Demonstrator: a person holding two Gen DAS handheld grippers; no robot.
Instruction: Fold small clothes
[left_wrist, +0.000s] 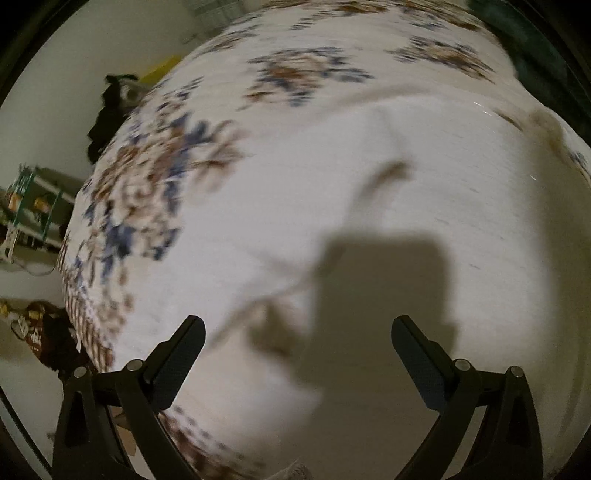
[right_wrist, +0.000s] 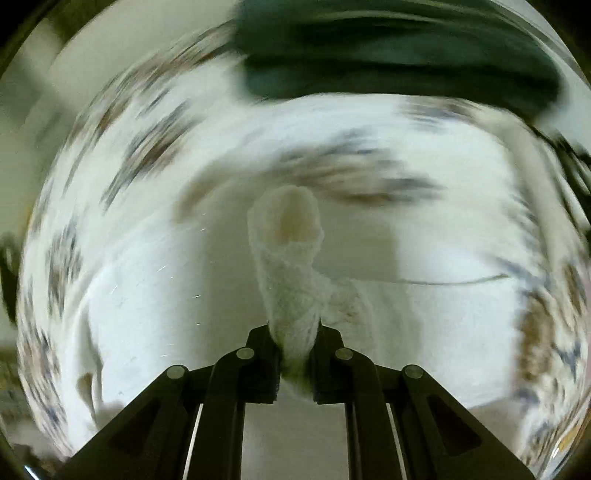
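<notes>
Clearly, on the left wrist view, the left gripper (left_wrist: 297, 332) hangs above a white garment (left_wrist: 369, 221) with its two black fingers (left_wrist: 181, 354) spread wide and nothing between them. The garment lies spread on a floral cloth (left_wrist: 155, 177) (white with blue and brown flowers) and fills the middle and right of the view. A dark square shadow (left_wrist: 373, 291) falls on the white fabric just beyond the fingertips. On the far left, past the edge of the cloth, sits a black object (left_wrist: 107, 114) with something yellow beside it, and lower on the left a green rack (left_wrist: 33, 206). A brown patterned item (left_wrist: 40, 332) lies near the left edge. All is a little blurred.

On the right wrist view, the right gripper (right_wrist: 295, 343) has its fingers drawn narrow and clamped on a small white knitted sock (right_wrist: 291, 266). The sock stands out from the fingertips toward the far side, its open cuff at the far end. Under it lies the same white garment (right_wrist: 147, 295) on the floral cloth (right_wrist: 140, 147). At the far edge a dark green fabric (right_wrist: 388, 51) lies across the top. This view is strongly blurred, so finer details I cannot tell.
</notes>
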